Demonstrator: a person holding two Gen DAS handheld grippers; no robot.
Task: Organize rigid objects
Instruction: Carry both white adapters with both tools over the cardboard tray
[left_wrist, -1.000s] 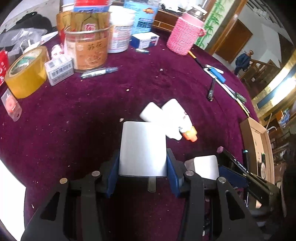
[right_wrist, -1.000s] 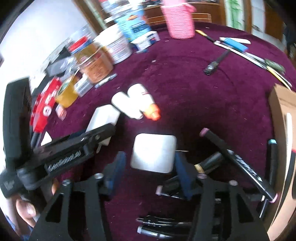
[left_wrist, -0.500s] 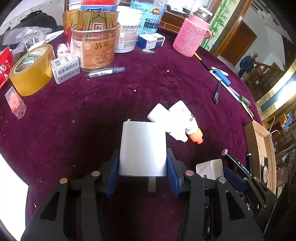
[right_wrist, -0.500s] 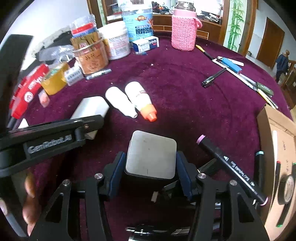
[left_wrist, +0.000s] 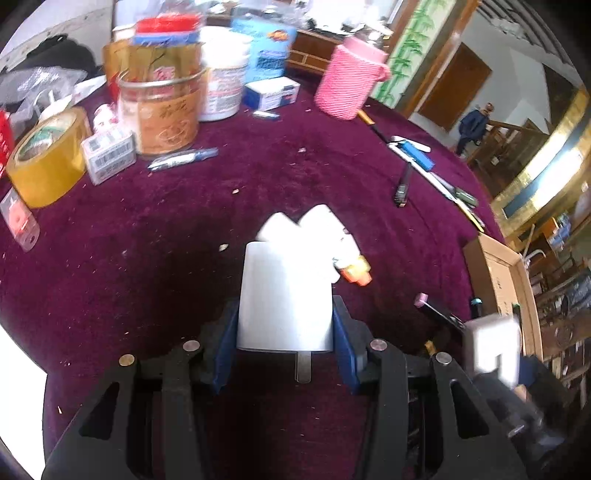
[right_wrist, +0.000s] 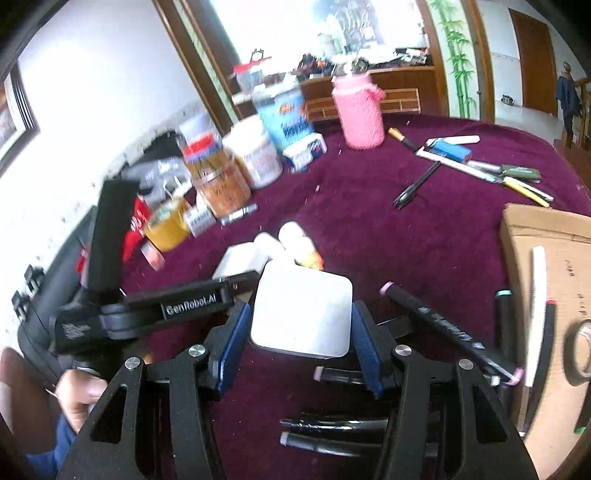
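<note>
White charger (left_wrist: 284, 295) in L claw (left_wrist: 284, 317)

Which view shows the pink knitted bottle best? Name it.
The left wrist view: the pink knitted bottle is nearer, larger and sharper-edged there, standing on the purple cloth. The right wrist view shows it smaller and blurred, though whole.

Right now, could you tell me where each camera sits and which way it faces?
Left wrist: on the left gripper, angled down at the purple table; its fingers clamp a white charger.
Right wrist: on the right gripper, facing the same table; clamps a second charger; a hand shows.
Shared: pink bottle, glue bottles.
</note>
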